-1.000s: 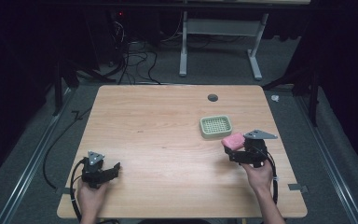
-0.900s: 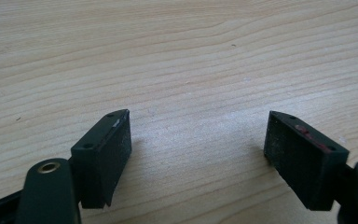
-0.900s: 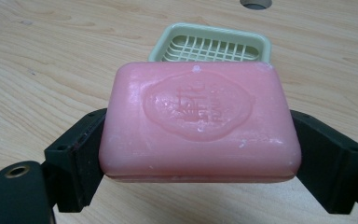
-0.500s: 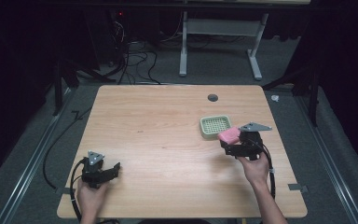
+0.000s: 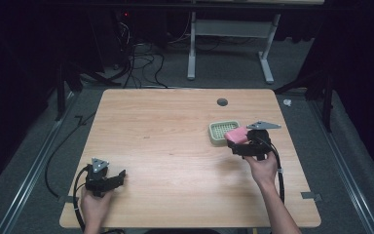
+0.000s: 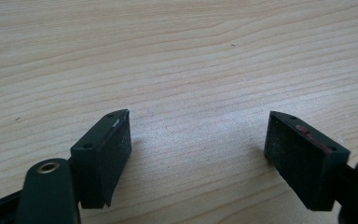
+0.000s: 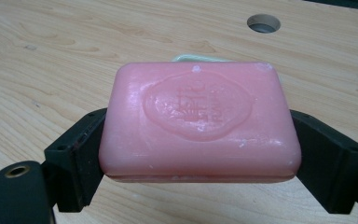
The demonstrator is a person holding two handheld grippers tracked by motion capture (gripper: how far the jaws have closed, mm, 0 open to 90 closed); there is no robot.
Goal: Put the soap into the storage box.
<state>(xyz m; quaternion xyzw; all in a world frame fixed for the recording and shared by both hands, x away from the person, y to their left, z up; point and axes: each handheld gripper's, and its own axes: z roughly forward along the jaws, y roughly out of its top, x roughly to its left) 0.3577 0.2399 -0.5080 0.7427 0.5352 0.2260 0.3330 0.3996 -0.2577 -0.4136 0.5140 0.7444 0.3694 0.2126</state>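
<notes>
One step is done: my right gripper has its fingers clamped on the pink soap, lifted off the bench. Just beyond the fingers sits the green soap dish; setting it down remains. My left gripper rests spread and idle.

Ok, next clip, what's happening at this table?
A person works at a wooden table with a hand-held gripper in each hand. The right hand-held gripper is shut on a pink bar of soap, clamped by its two ends and carried level at the near edge of a pale green soap dish. The dish holds nothing yet. The left hand-held gripper is open with nothing between its jaws, low over the table's near left corner.
</notes>
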